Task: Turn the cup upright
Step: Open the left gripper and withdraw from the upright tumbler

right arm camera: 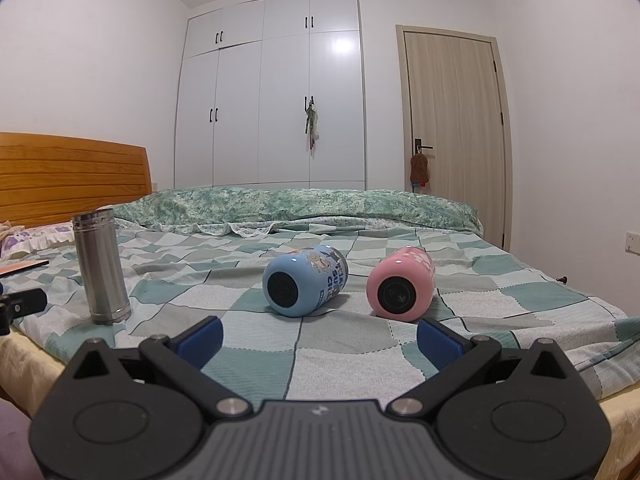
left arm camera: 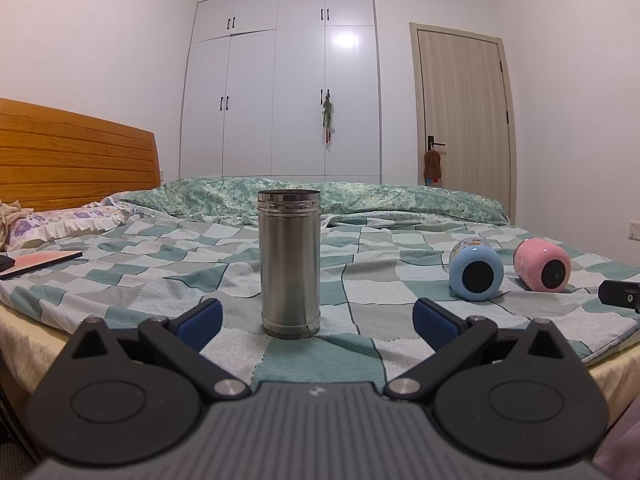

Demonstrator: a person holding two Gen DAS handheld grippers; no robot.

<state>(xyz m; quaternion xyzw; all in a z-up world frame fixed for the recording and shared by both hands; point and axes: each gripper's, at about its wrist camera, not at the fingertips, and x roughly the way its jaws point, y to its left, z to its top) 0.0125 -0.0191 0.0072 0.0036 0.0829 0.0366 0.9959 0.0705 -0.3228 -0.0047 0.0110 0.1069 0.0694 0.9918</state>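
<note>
steel cup (left arm camera: 289, 263) upright on checked bedspread (left arm camera: 160, 280) before wide-open, empty left gripper (left arm camera: 318, 320), blue cup (right arm camera: 304, 286) and pink cup (right arm camera: 401, 283) on their sides ahead of wide-open, empty right gripper (right arm camera: 319, 336)

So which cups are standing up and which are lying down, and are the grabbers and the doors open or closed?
Steel cup: standing upright on the bed.
Blue cup: lying on its side, base toward the camera.
Pink cup: lying on its side, base toward the camera.
Left gripper: open, holding nothing.
Right gripper: open, holding nothing.
Wardrobe: doors closed.
Room door: closed.
</note>
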